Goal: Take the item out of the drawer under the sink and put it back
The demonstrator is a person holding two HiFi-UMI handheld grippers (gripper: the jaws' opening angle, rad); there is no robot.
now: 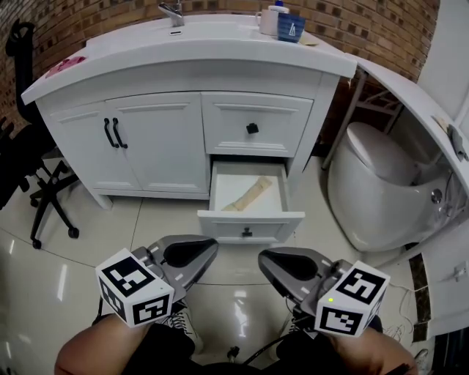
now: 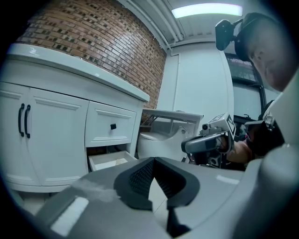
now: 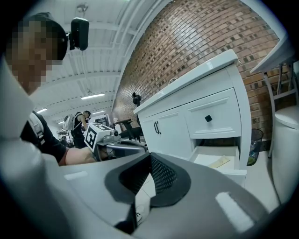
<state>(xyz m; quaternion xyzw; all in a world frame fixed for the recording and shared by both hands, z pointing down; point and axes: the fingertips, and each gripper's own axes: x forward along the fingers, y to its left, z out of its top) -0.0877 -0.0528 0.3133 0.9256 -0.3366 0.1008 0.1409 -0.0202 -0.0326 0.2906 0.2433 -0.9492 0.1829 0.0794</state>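
The lower drawer (image 1: pixel 250 223) under the white sink cabinet stands pulled out. A beige, elongated item (image 1: pixel 249 195) lies flat inside it, slanted from front left to back right. In the right gripper view the item (image 3: pixel 219 162) shows as a pale strip in the drawer (image 3: pixel 225 174). My left gripper (image 1: pixel 209 249) and right gripper (image 1: pixel 265 258) hover low over the floor in front of the drawer, well short of it. The left gripper (image 2: pixel 153 161) has its jaws closed with nothing between them, and so does the right gripper (image 3: pixel 149 156).
Above the open drawer is a closed drawer with a black knob (image 1: pixel 252 129); two cabinet doors (image 1: pixel 113 133) are to its left. A toilet (image 1: pixel 381 183) stands at the right, a black office chair (image 1: pixel 37 183) at the left. Cups (image 1: pixel 291 28) and a faucet (image 1: pixel 173 12) are on the countertop.
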